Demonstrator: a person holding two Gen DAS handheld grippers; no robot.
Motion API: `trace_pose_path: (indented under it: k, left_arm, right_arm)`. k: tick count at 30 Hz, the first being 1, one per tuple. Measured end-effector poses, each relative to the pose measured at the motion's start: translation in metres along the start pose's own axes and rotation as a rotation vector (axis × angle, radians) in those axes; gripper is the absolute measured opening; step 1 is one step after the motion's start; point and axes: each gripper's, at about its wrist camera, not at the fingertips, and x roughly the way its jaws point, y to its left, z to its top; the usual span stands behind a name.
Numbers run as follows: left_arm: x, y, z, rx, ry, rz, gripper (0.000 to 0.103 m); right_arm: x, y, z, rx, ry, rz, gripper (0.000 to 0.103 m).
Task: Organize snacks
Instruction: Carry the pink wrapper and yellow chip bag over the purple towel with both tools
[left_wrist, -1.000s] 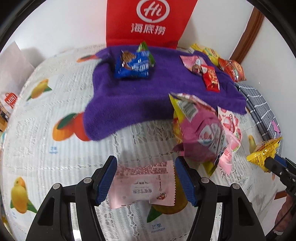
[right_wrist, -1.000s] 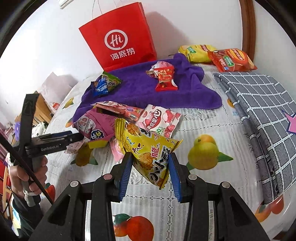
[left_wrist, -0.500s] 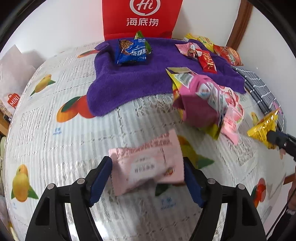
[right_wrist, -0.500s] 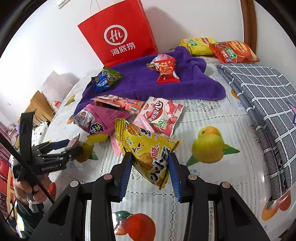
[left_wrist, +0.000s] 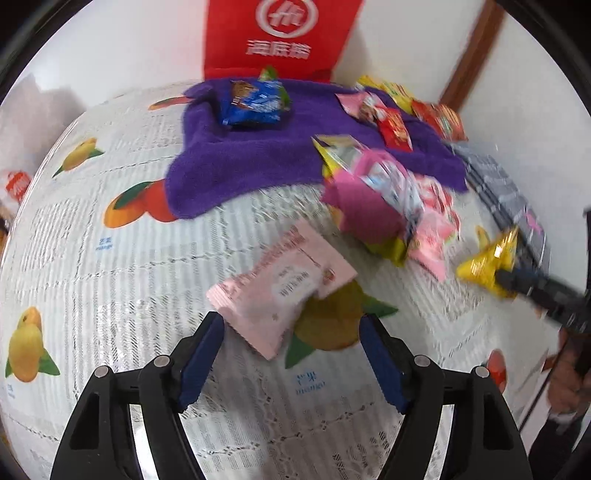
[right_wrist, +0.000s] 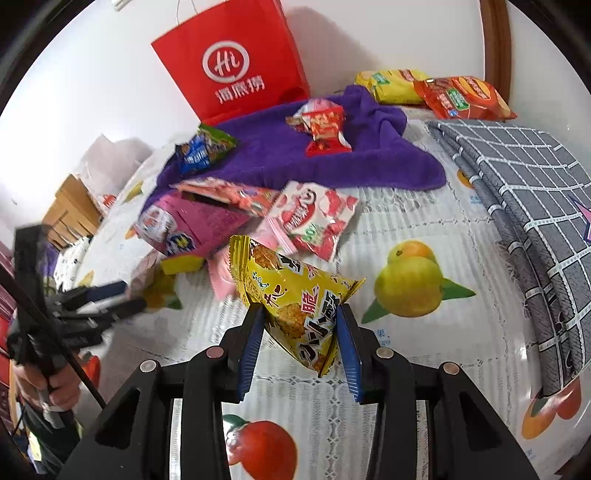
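Observation:
My left gripper (left_wrist: 291, 354) is open; a pale pink snack packet (left_wrist: 280, 284) lies loose on the tablecloth just ahead of its fingertips. My right gripper (right_wrist: 301, 332) is shut on a yellow snack bag (right_wrist: 295, 299), held above the cloth; it also shows in the left wrist view (left_wrist: 487, 266). A pile of pink and strawberry packets (right_wrist: 229, 218) lies at the front edge of a purple towel (right_wrist: 280, 155). On the towel sit a blue packet (right_wrist: 201, 149) and red candy packets (right_wrist: 325, 129).
A red paper bag (right_wrist: 236, 59) stands against the wall behind the towel. Yellow and orange chip bags (right_wrist: 432, 90) lie at the back right. A grey checked cloth (right_wrist: 524, 184) covers the right side. The fruit-print tablecloth (right_wrist: 406, 229) covers the table.
The left gripper opened and drew back; the pink packet it held now lies tilted on the cloth. The right gripper keeps the yellow bag and has shifted slightly.

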Motion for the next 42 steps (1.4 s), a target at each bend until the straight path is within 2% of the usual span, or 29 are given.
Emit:
trace_pose_path:
  k: [5,12,18,23,27,30,34,39,42]
  left_arm:
    - [0.0,0.001,0.004,0.025,-0.013,0.038,0.074]
    - [-0.016,0.018,0.007,-0.008,-0.087,0.003,0.074]
    - [-0.002,0.013,0.017,0.03,-0.066,0.005,0.074]
    - [0.013,-0.001,0.014,0.087,-0.031,-0.008,0.074]
    - [0.019,-0.02,0.008,0.175,-0.044,0.083,0.074]
    - [0.021,-0.027,0.006,0.205,-0.054,0.115,0.073]
    - [0.019,-0.025,0.008,0.19,-0.064,0.119,0.057]
    - [0.011,-0.021,0.006,0.159,-0.073,0.095,0.046]
    - [0.005,-0.019,0.003,0.141,-0.071,0.082,0.044]
  right_arm:
    - [0.002,0.007,-0.001,-0.05,-0.013,-0.04,0.043]
    - [0.005,0.011,-0.001,-0.132,-0.012,-0.095,0.057]
    - [0.022,0.011,-0.001,-0.128,0.029,-0.102,0.062]
    - [0.028,0.01,0.002,-0.12,0.018,-0.103,0.063]
    - [0.031,0.011,0.006,-0.12,0.01,-0.095,0.063]
    - [0.031,0.014,0.007,-0.13,-0.005,-0.091,0.057]
    - [0.028,0.02,0.005,-0.154,-0.02,-0.094,0.053]
    - [0.019,0.024,0.001,-0.173,-0.043,-0.096,0.052]
    - [0.011,0.026,-0.002,-0.179,-0.052,-0.092,0.052]
